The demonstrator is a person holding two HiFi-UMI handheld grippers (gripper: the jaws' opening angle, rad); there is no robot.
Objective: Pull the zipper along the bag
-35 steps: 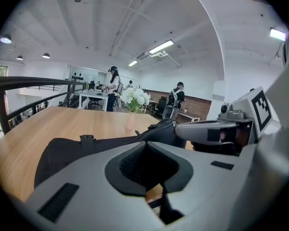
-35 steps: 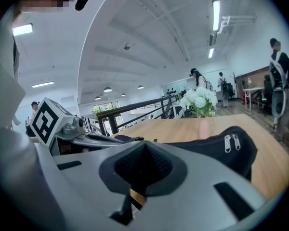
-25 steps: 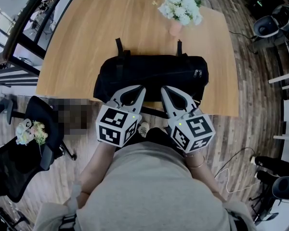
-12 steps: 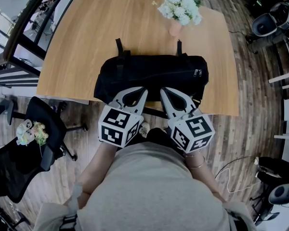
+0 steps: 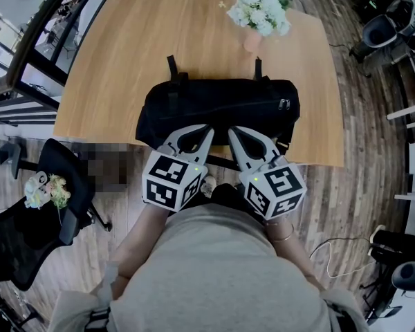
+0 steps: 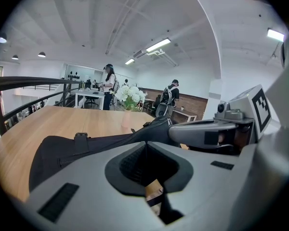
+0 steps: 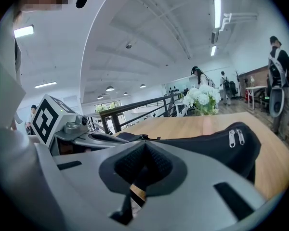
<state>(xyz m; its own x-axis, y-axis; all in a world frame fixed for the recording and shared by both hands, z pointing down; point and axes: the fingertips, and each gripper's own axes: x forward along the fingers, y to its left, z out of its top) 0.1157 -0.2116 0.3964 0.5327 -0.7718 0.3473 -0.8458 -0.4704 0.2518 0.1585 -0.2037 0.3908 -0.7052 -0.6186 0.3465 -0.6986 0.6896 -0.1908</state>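
A black zip bag lies across the near edge of the wooden table, long side left to right. Two silver zipper pulls hang at its right end and also show in the right gripper view as zipper pulls. My left gripper and right gripper sit side by side at the bag's near edge, tips almost touching it, both shut with nothing between the jaws. The bag fills the left of the left gripper view.
A pink vase of white flowers stands at the table's far right behind the bag. Two bag straps stick out on the far side. A black chair stands left of me. People stand far off in the room.
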